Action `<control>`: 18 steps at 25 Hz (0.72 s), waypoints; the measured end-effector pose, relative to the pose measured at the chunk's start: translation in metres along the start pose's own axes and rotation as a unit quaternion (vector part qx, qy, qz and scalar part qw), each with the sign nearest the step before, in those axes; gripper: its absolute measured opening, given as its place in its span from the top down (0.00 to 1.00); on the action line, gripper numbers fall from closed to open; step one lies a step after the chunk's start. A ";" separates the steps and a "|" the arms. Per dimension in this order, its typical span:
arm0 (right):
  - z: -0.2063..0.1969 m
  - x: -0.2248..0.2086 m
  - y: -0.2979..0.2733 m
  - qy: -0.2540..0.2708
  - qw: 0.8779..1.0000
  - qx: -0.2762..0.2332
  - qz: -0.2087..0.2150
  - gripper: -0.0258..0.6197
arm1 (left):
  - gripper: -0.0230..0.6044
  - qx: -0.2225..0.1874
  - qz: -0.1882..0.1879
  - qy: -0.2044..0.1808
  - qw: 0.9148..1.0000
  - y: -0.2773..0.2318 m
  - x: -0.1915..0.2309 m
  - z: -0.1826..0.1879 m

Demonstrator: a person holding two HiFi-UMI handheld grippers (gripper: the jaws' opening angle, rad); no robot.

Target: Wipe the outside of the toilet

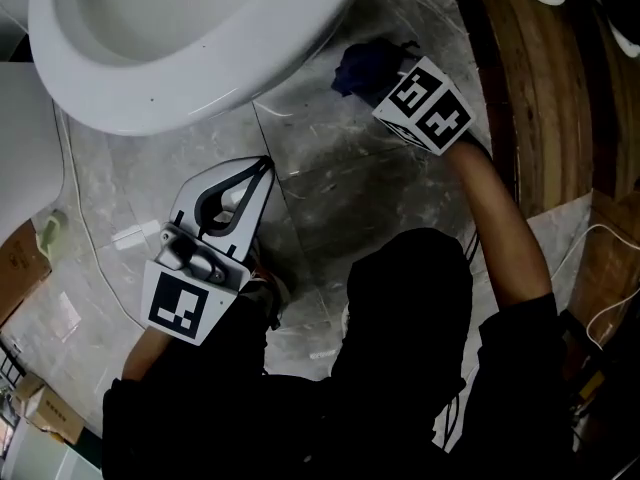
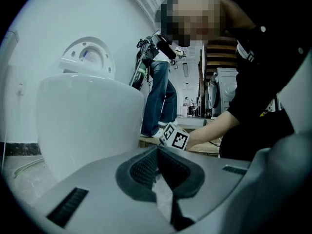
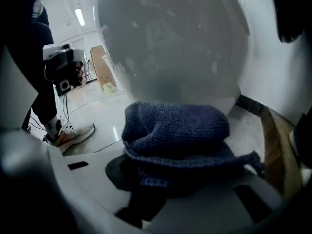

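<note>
Judged chief risk: loss of the blue cloth [image 3: 175,126] during a stroke, with a bunched wad clamped by one fold only and dragged over the curved outside of the toilet [image 1: 150,88]. Second: bare jaw tips scraping the porcelain if pressed past the wad. Third: snagging on the white plug [image 1: 133,235] and its cable, lying on the floor just left of the idle tool. Right gripper [image 1: 392,76] found closed tight on the cloth, wad bulging above and ahead of the jaws, held low under the bowl's right flank, close to the outer wall; contact not confirmed from any view. Right forearm stretched forward and down, nearly straight, marker cube uppermost, wooden boards [image 1: 540,88] just to its right. Left gripper [image 1: 262,165] found with jaws meeting at the tips and nothing between them, held low over the grey floor tiles [image 1: 340,188] in front of the bowl, pointing toward it, elbow tucked in, taking no part in the wiping.
</note>
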State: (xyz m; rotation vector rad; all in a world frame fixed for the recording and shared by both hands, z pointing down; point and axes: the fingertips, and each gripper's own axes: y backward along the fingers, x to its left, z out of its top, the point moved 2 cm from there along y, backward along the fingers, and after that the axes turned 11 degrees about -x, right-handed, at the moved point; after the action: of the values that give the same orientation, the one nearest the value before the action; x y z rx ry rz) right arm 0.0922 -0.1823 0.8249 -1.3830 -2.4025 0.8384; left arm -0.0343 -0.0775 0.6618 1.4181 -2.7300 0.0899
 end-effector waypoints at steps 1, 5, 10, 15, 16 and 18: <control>0.012 0.000 0.012 0.004 1.000 -0.010 0.000 0.82 | 0.95 0.001 -0.001 0.000 1.000 0.000 -0.001 0.000; 0.070 -0.001 0.058 0.006 0.999 -0.054 0.006 0.82 | 0.95 0.001 -0.005 -0.003 1.000 -0.002 -0.005 0.000; 0.142 0.001 0.102 0.028 0.994 -0.102 0.006 0.82 | 0.95 -0.001 -0.001 -0.006 1.000 -0.002 -0.004 0.001; 0.164 0.003 0.108 0.056 0.995 -0.088 0.006 0.82 | 0.95 -0.005 -0.005 -0.004 1.000 -0.001 -0.006 0.003; 0.164 0.002 0.105 0.061 0.995 -0.083 0.002 0.82 | 0.95 -0.004 -0.007 -0.004 1.000 -0.001 -0.006 0.002; 0.163 0.000 0.099 0.068 0.995 -0.077 -0.003 0.82 | 0.95 -0.003 -0.007 -0.003 1.000 -0.001 -0.006 0.002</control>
State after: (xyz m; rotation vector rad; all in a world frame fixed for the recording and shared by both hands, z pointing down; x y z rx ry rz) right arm 0.0856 -0.2024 0.6352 -1.4373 -2.4073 0.5473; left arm -0.0304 -0.0734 0.6598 1.4383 -2.7221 0.0759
